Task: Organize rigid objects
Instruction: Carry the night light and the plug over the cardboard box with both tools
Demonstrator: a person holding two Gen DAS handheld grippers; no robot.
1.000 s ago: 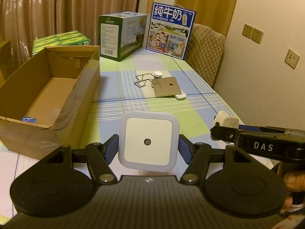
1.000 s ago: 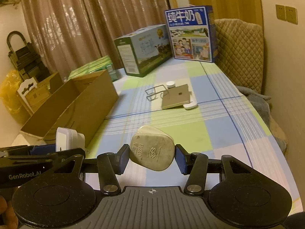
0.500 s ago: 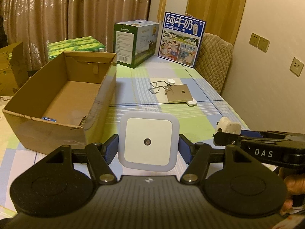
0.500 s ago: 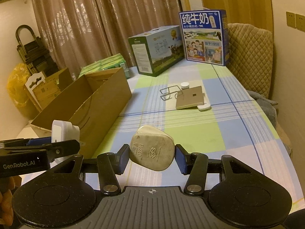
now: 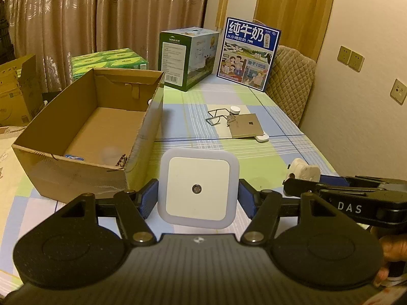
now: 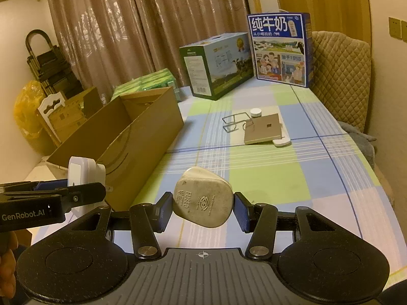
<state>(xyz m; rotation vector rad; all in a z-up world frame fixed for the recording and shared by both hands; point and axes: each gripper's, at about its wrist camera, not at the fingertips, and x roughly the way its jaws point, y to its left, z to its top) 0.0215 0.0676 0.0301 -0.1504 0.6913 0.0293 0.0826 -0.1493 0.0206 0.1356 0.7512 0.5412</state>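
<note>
My left gripper [image 5: 198,197] is shut on a white square night light [image 5: 198,187], held above the table near the front right corner of an open cardboard box [image 5: 76,172]. The light also shows from the side in the right wrist view [image 6: 84,171]. My right gripper [image 6: 202,211] is shut on a beige fused plug [image 6: 202,200], to the right of the left gripper. The plug's end shows in the left wrist view [image 5: 304,170]. A small blue item [image 5: 73,156] lies in the box.
On the checked tablecloth [image 5: 274,162] lie a wire clip [image 5: 217,117], a white cap [image 5: 234,109], a tan plate [image 5: 245,125] and a white piece [image 5: 262,138]. A green carton [image 5: 187,58] and a blue milk box [image 5: 248,53] stand at the back. A padded chair [image 5: 290,81] is right.
Both grippers have risen and drawn back with their loads, so the box interior and more of the table show. Both grips are unchanged.
</note>
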